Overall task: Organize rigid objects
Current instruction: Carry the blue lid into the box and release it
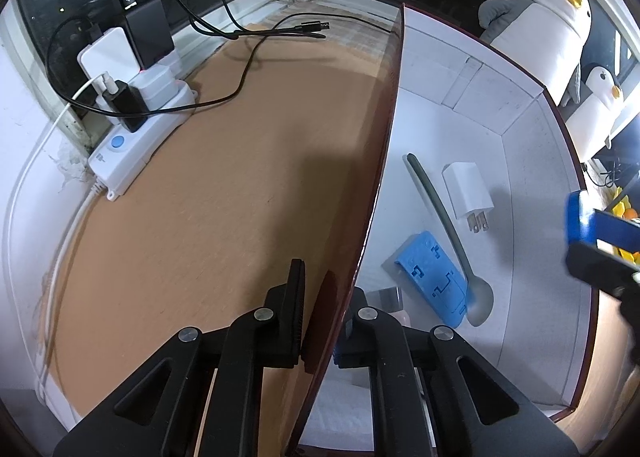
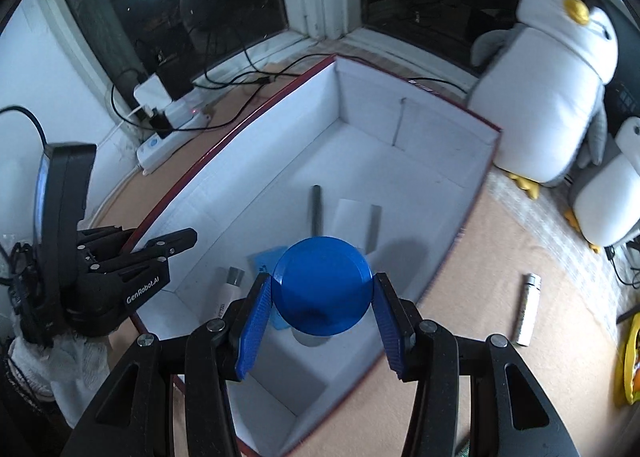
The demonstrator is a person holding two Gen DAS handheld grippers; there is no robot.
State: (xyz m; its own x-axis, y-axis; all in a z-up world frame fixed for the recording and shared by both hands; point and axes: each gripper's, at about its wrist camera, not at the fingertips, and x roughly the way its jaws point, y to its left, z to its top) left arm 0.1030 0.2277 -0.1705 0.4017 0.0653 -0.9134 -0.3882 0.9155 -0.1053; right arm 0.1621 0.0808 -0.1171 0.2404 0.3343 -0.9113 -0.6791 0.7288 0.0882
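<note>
White-lined box point(image 2: 420, 161) wall pinched by left tongs point(image 1: 320, 321), blue disc point(image 2: 322, 285) clamped in right tongs point(image 2: 322, 299) above it, spoon point(image 1: 444, 225), charger point(image 1: 466, 191), blue plate point(image 1: 434, 277) inside at 12 o'clock.

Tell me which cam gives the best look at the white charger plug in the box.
Left wrist. The white charger plug lies unobstructed on the box floor beside the spoon, prongs visible. In the right wrist view the blue disc in the right gripper covers part of it, leaving a white patch.

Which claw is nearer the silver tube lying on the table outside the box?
Right. The right claw holds a blue disc over the box, the silver tube beside it. The left claw clamps the box's far wall.
</note>
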